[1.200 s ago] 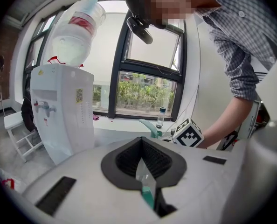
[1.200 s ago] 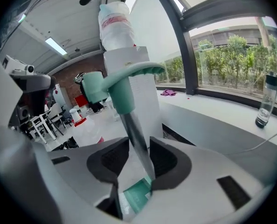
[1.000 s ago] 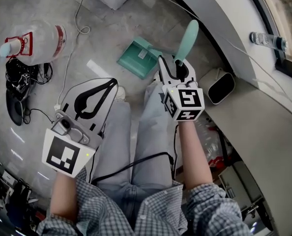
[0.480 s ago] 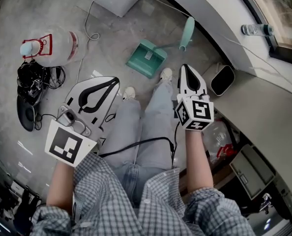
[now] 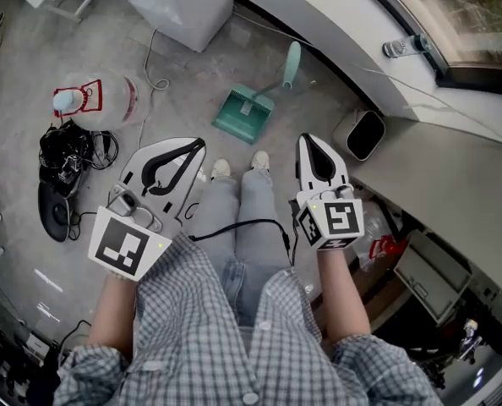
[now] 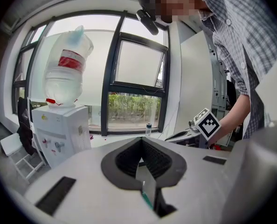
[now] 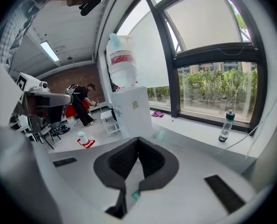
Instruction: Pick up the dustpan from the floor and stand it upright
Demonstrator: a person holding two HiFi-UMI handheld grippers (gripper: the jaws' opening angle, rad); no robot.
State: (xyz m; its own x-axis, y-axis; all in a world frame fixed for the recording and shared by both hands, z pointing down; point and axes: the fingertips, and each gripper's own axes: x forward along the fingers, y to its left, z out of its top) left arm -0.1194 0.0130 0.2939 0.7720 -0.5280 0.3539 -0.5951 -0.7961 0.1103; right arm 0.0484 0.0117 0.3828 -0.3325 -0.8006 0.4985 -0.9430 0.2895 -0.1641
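Note:
The teal dustpan (image 5: 244, 114) sits on the floor by the curved wall, its handle (image 5: 292, 63) rising beside the ledge; neither gripper touches it. My right gripper (image 5: 306, 139) hangs well above it, shut and empty. My left gripper (image 5: 200, 145) is also shut with nothing in it, up over the person's left leg. In the left gripper view the closed jaws of the left gripper (image 6: 141, 140) frame a teal sliver of the dustpan (image 6: 146, 200). Below the tips of the right gripper (image 7: 138, 139), the right gripper view shows a small piece of the dustpan (image 7: 135, 195).
A large water bottle (image 5: 95, 98) lies on the floor at the left, near a tangle of black cables (image 5: 69, 152). A white water dispenser (image 5: 196, 2) stands at the top. A small white device (image 5: 361, 134) sits by the wall. The person's shoes (image 5: 221, 169) are below the dustpan.
The right gripper let go of the dustpan handle and closed. Both grippers rose away from the floor, and the dustpan stays by the wall.

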